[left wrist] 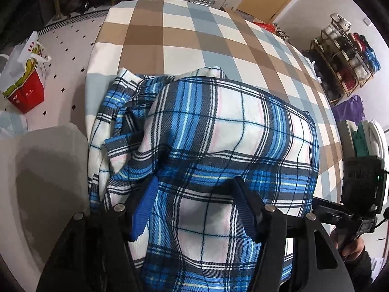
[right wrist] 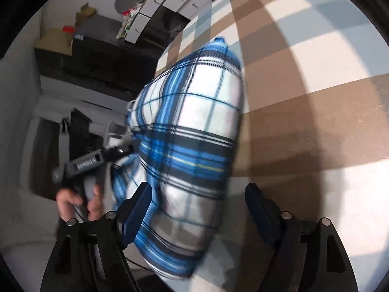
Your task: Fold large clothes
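A blue, white and dark plaid garment [left wrist: 218, 133] lies bunched across the lower centre of the frame on a counter covered by a brown, grey-blue and white checked cloth [left wrist: 184, 36]. The left hand-held gripper [left wrist: 194, 209] stands at the bottom, its blue-padded fingers [left wrist: 142, 216] apart with plaid fabric between them. At the right edge sits the right hand-held gripper [left wrist: 364, 185]. A red bag [left wrist: 26, 90] stands at left, a shelf rack [left wrist: 345, 60] at upper right.

L gripper [left wrist: 194, 209] tipped steeply down, my jaws apart, nothing pinched btwn the blue pads. R gripper [right wrist: 198, 214] angled shallower, jaws wide, not clamping anything. My L hand [right wrist: 80, 203] wraps its handle; R hand [left wrist: 352, 248] just visible on its grip.
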Tool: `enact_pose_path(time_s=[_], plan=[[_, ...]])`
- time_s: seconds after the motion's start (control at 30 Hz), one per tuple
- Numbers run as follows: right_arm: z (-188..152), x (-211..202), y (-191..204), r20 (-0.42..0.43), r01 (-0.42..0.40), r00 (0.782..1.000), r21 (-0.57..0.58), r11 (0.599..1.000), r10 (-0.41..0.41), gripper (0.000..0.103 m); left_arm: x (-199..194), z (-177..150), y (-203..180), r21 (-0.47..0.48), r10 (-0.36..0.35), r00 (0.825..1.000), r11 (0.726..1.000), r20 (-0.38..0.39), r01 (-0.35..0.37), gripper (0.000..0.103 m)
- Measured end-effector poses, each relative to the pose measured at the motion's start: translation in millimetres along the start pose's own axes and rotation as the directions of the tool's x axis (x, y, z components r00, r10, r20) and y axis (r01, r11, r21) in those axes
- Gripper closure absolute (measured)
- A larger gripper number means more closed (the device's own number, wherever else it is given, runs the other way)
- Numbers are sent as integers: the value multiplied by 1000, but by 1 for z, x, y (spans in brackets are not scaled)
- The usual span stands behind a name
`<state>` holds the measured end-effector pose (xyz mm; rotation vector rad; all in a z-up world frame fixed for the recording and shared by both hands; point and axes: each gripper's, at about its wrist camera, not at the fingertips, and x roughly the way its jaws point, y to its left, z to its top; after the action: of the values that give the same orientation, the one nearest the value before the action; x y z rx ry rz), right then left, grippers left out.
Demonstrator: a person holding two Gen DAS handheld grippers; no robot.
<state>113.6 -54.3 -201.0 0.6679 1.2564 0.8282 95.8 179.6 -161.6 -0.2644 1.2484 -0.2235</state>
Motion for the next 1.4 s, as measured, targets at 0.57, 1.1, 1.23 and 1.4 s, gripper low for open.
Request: enact_pose_path(time_s=[0.57,1.1,1.23,1.4], plan=[[1,-168,-26,146,368,927,-179,912,-345,77,39,-37,-178,181,-329,943,925,-55,334,47],[-65,-200,25,367,508,843,-300,808,-394,63,61,-4,-154,25,-487,872,874,47,486,46],[-70,-155,39,205,391,919,-367,844,-337,63,54,-3,-144,3,-540,841,842,27,540,46],[-82,-77,33,1,323,937,-375,869,-348,66,32,-4,-140,6,-569,820,822,60,570,47]])
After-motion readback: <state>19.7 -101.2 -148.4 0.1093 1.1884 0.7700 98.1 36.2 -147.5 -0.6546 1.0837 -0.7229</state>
